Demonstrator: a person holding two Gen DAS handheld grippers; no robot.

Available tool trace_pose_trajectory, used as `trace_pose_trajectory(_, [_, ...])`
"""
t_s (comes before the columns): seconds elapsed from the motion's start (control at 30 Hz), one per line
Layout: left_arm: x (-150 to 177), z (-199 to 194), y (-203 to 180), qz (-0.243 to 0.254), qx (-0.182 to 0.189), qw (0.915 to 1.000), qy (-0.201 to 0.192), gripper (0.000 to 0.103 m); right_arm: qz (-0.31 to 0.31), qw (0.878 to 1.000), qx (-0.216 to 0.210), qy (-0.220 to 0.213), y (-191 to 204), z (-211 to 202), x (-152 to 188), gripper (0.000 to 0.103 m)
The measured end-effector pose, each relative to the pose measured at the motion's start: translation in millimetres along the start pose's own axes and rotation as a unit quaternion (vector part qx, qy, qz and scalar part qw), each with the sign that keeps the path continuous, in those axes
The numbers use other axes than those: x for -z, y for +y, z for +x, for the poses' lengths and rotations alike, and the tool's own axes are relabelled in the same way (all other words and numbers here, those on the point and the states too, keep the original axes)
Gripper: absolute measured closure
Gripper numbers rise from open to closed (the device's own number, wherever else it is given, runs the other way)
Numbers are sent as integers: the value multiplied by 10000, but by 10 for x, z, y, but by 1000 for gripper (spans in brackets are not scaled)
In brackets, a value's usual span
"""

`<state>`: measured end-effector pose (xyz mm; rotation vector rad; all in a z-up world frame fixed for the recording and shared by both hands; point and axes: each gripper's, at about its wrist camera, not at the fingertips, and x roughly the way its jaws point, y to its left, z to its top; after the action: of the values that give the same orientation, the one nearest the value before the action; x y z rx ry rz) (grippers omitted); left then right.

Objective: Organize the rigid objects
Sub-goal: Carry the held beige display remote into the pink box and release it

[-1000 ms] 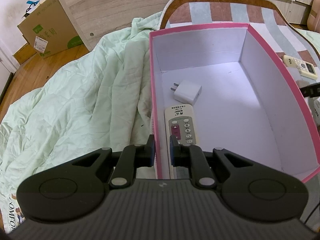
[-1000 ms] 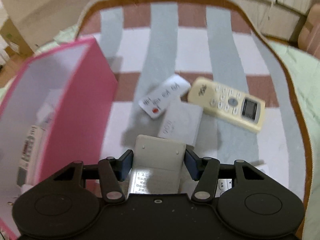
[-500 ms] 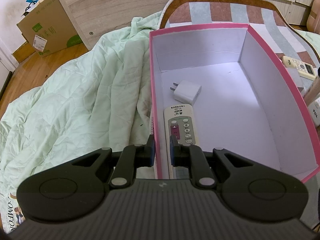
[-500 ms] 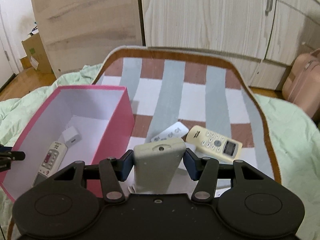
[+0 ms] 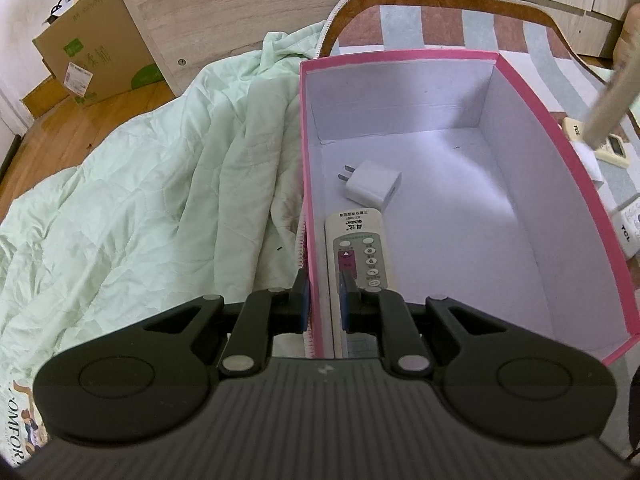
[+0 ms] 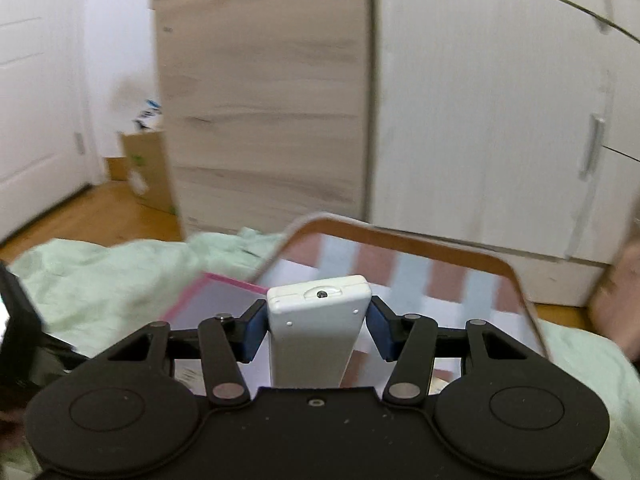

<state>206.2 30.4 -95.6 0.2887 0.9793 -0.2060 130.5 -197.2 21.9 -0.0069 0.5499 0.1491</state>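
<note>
The white remote (image 6: 318,336) is clamped end-up between the right gripper (image 6: 318,330) pads, above the pink box (image 6: 208,304); half a second ago the camera looked down into the box, now it faces the wardrobe (image 6: 264,92). Only the left wrist view shows the box's (image 5: 560,144) contents: a charger (image 5: 374,187) and a grey-buttoned remote (image 5: 358,250) with unreadable print. The left gripper (image 5: 324,300) still pinches the box's left wall. "TCL" marks two remotes (image 5: 624,228) outside.

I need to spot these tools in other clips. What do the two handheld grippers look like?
Both match: the left gripper and right gripper have matte black bodies, two round discs, black linkage arms with silver pivots, and blue finger pads. No sleeves visible.
</note>
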Motion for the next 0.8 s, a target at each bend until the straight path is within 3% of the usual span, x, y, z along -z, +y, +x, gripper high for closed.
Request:
trace_pose_trajectory(0.13, [0, -7, 24, -22, 79, 10000, 14, 91, 77, 9971, -698, 277, 232, 290, -22, 44])
trace_pose_trajectory(0.33, [-4, -13, 81, -48, 138, 9999, 9, 91, 251, 9923, -1047, 616, 389, 1010, 194, 44])
trace_pose_trajectory(0.47, [-5, -19, 82, 13, 143, 9999, -8, 91, 195, 9923, -884, 843, 485, 1292, 435, 44])
trace_pose_trajectory(0.67, [-15, 18, 97, -6, 162, 9999, 16, 91, -238, 9881, -696, 1354, 604, 1067, 701, 47])
trace_pose_trajectory(0.8, [-17, 17, 93, -16, 169, 9999, 18, 91, -301, 9776, -741, 1944, 592, 1012, 873, 77])
